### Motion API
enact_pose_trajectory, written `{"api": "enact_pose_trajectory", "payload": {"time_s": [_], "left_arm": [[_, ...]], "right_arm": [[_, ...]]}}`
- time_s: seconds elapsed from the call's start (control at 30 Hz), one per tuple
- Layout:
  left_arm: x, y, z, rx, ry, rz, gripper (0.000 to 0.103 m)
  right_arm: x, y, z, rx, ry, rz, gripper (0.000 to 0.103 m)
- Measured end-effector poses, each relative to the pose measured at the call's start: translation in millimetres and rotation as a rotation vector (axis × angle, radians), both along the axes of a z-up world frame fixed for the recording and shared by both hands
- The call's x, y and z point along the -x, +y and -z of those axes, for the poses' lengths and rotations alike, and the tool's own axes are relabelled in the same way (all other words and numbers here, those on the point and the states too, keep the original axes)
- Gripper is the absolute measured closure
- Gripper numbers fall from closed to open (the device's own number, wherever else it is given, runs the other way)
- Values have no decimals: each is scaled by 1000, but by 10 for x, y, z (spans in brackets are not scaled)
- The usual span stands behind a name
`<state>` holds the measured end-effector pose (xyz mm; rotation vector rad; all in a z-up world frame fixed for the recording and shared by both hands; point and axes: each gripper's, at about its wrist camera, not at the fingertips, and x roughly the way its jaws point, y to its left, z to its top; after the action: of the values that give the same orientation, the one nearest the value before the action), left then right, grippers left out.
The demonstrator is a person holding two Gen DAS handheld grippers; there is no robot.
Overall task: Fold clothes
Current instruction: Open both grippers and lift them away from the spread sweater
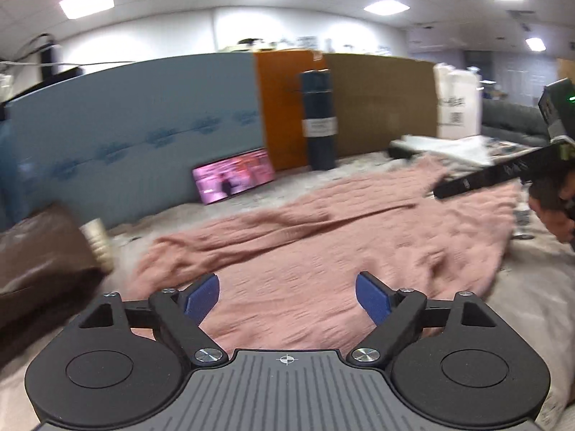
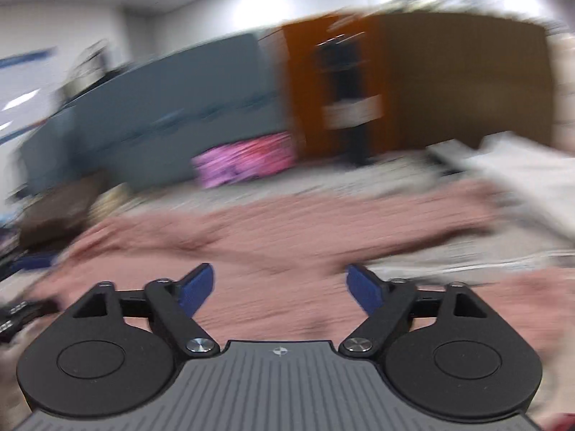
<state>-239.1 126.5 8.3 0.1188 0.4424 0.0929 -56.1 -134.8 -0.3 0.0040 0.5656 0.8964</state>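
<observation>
A pink knit sweater (image 1: 323, 251) lies spread and rumpled on a pale patterned bed surface (image 1: 539, 287). My left gripper (image 1: 286, 296) is open and empty, hovering over the sweater's near part. In the left wrist view the right gripper's black fingers (image 1: 478, 179) reach over the sweater's right side, held by a hand. In the blurred right wrist view the sweater (image 2: 305, 244) fills the middle, and my right gripper (image 2: 280, 289) is open and empty above it.
A blue headboard panel (image 1: 125, 125), an orange panel (image 1: 284, 107) and brown cardboard (image 1: 381, 104) stand at the back. A dark cylinder (image 1: 318, 118) and a lit pink tablet (image 1: 233, 176) lean there. A brown cushion (image 1: 39, 258) sits left; white items (image 1: 456, 143) lie right.
</observation>
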Motion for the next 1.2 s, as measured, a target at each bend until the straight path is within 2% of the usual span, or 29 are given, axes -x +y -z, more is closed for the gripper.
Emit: {"api": "enact_pose_trajectory", "payload": {"time_s": [0.1,0.13,0.2,0.23,0.27,0.33,0.47,0.57,0.63,0.67,0.7,0.77,0.87,0.97,1.1,1.2], "left_arm": [[63,62,30,-19,20,-44,16],[74,78,38,-18,25,-52,16],[71,86,50,-16,30,-56,16],[70,91,56,-15,33,-57,15],[69,95,61,-14,36,-59,15],[66,98,47,3,11,-42,15],[16,68,5,46,-33,32,15],[-86,-11,58,10,8,44,15],[-138,-49,103,-24,41,33,15],[-146,-70,119,-44,50,24,15],[-142,-79,122,-55,50,23,15],[-121,-86,114,-64,41,27,15],[-105,-62,95,-61,28,45,14],[-161,-35,131,-67,62,46,12],[-253,-89,211,-103,132,62,12],[-238,-108,193,-146,113,80,12]], "right_arm": [[85,379,54,69,17,-126,52],[107,473,90,102,16,-146,54],[168,564,142,132,5,-182,71],[188,559,141,127,0,-197,77],[199,530,127,111,-3,-211,87],[223,462,93,83,-16,-220,90],[237,337,32,70,-62,-164,91],[218,325,39,88,-70,-150,91],[221,360,85,127,-84,-135,82],[224,381,112,149,-93,-126,67],[225,391,127,162,-102,-121,58],[220,394,134,168,-113,-120,56],[232,403,129,171,-131,-134,38],[258,473,182,229,-148,-157,37],[268,520,225,269,-171,-162,30],[247,515,225,270,-174,-163,26]]}}
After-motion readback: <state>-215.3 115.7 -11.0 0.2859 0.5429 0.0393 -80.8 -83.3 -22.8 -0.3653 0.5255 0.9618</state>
